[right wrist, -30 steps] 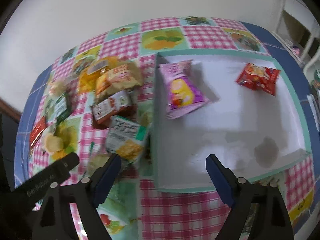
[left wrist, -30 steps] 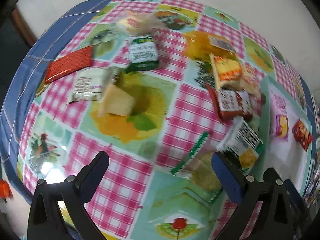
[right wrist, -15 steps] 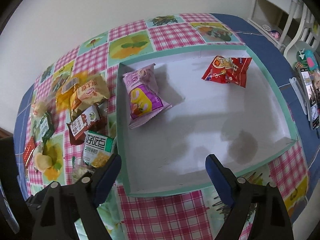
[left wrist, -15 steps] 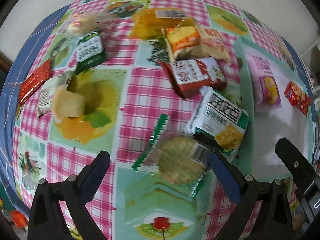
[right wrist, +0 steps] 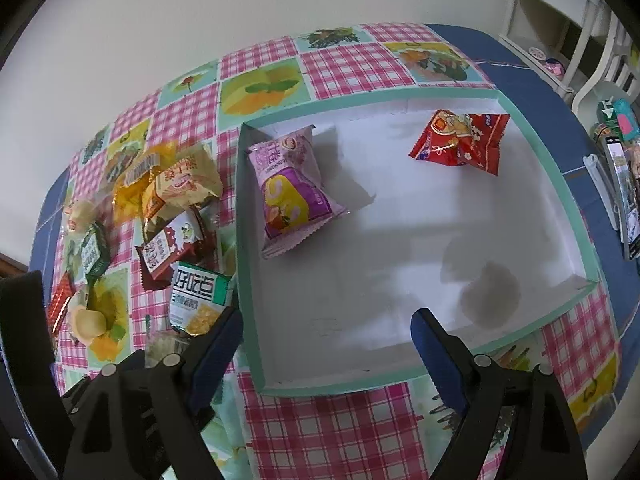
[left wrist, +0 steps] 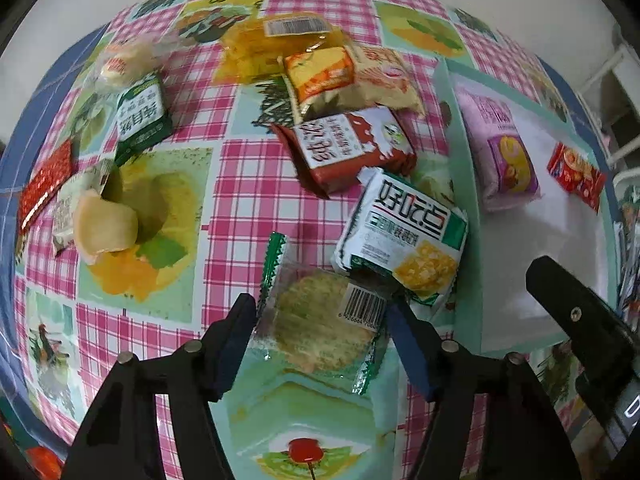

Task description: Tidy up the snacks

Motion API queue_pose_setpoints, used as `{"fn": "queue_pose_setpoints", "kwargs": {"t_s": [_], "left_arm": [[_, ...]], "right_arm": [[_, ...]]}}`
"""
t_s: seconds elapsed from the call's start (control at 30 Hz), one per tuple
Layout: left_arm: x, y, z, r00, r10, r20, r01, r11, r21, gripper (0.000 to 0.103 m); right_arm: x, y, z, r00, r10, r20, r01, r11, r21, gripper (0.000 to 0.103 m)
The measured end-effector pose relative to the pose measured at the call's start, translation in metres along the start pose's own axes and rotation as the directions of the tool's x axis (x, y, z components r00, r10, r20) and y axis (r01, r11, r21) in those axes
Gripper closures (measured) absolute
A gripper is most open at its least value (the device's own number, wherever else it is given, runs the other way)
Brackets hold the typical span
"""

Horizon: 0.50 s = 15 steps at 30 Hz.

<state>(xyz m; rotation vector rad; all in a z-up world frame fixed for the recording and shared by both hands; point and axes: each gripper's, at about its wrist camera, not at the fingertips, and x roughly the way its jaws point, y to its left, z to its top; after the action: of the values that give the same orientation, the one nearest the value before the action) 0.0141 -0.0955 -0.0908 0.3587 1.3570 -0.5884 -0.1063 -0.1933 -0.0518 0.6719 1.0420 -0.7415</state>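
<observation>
Two packets in white tray [right wrist: 400, 320], pink [right wrist: 288, 188], red [right wrist: 460, 140]

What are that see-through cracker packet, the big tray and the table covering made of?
Cracker packet: likely thin clear plastic film, glossy, since the round cracker shows through. Tray: probably cardboard, matte white inside with teal edges and creased corners. Table covering: looks like printed vinyl, faintly shiny.

Tablecloth [left wrist: 256, 184]: pink-white gingham, fruit panels, blue border. Tray [right wrist: 560, 184]: teal rim, white floor. Packets inside: purple-yellow [right wrist: 288, 184], red [right wrist: 460, 140].
</observation>
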Motion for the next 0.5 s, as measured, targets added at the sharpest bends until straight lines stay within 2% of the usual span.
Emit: {"fn": "queue_pose_setpoints", "kwargs": {"t_s": [0.27, 0.37, 0.5], "left_arm": [[-0.009, 0.036, -0.002, 1.0, 0.024, -0.003, -0.024, 0.989, -0.143, 0.038], [-0.012, 0.056, -0.001, 0.999, 0.045, 0.007, -0.042, 0.974, -0.221, 0.039], [-0.013, 0.077, -0.001, 0.999, 0.032, 0.01, -0.027, 0.948, -0.317, 0.039]], "right_arm": [[-0.003, 0.012, 0.002, 0.998, 0.053, 0.023, -0.052, 0.998, -0.043, 0.015], [-0.006, 0.022, 0.004, 0.996, 0.077, 0.04, -0.073, 0.993, -0.092, 0.016], [-0.005, 0.044, 0.005, 0.993, 0.107, 0.057, -0.096, 0.98, -0.177, 0.018]]}}
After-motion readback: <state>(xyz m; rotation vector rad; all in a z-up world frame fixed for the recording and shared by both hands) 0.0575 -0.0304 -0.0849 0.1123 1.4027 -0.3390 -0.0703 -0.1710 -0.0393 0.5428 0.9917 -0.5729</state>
